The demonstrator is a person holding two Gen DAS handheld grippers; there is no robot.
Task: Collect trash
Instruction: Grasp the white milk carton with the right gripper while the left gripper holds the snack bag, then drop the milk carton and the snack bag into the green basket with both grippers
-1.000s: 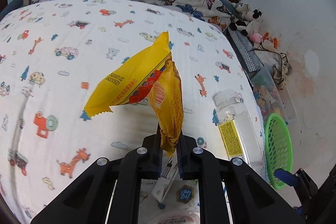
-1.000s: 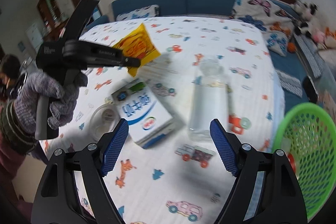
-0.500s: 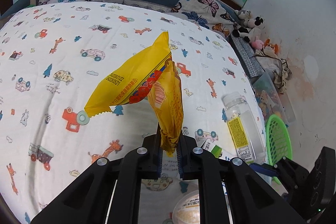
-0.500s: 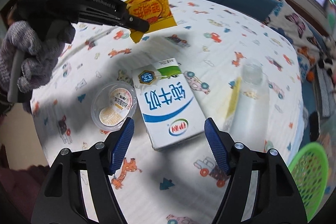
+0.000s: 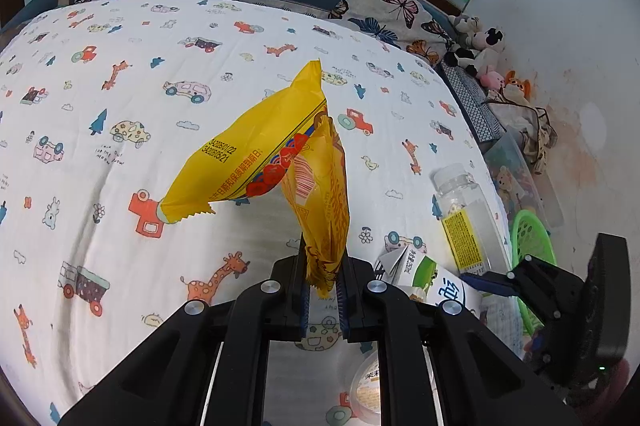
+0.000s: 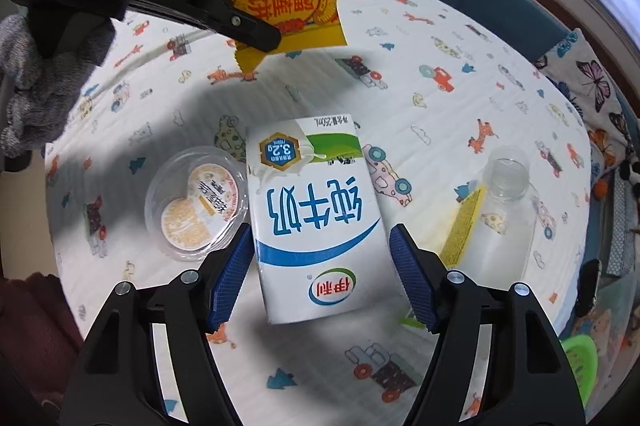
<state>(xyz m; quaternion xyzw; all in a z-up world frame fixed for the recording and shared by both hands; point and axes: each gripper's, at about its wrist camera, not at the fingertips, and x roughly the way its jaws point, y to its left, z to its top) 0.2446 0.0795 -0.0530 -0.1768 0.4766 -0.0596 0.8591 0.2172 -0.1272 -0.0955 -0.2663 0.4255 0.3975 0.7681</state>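
My left gripper (image 5: 323, 266) is shut on the lower edge of a yellow snack wrapper (image 5: 256, 154), which hangs in the air above the patterned tablecloth (image 5: 120, 106). In the right wrist view the same wrapper (image 6: 296, 2) is pinched at the tip of the left gripper (image 6: 264, 38). A white and blue milk carton (image 6: 316, 218) lies flat on the cloth. My right gripper (image 6: 322, 254) stands open, its blue pads (image 6: 230, 266) on either side of the carton's lower half with no clear contact. From the left wrist view, the carton (image 5: 432, 278) shows beside the right gripper (image 5: 480, 282).
A clear plastic cup with a printed lid (image 6: 196, 202) sits just left of the carton. A clear bottle with a yellow label (image 6: 496, 226) lies to its right. A green basket (image 5: 532, 238) stands off the table's right edge. A gloved hand (image 6: 36, 86) holds the left gripper.
My right gripper has swung from the bottle to the milk carton, come lower, and its jaws have narrowed. The left gripper has shifted a little sideways, still holding the wrapper.
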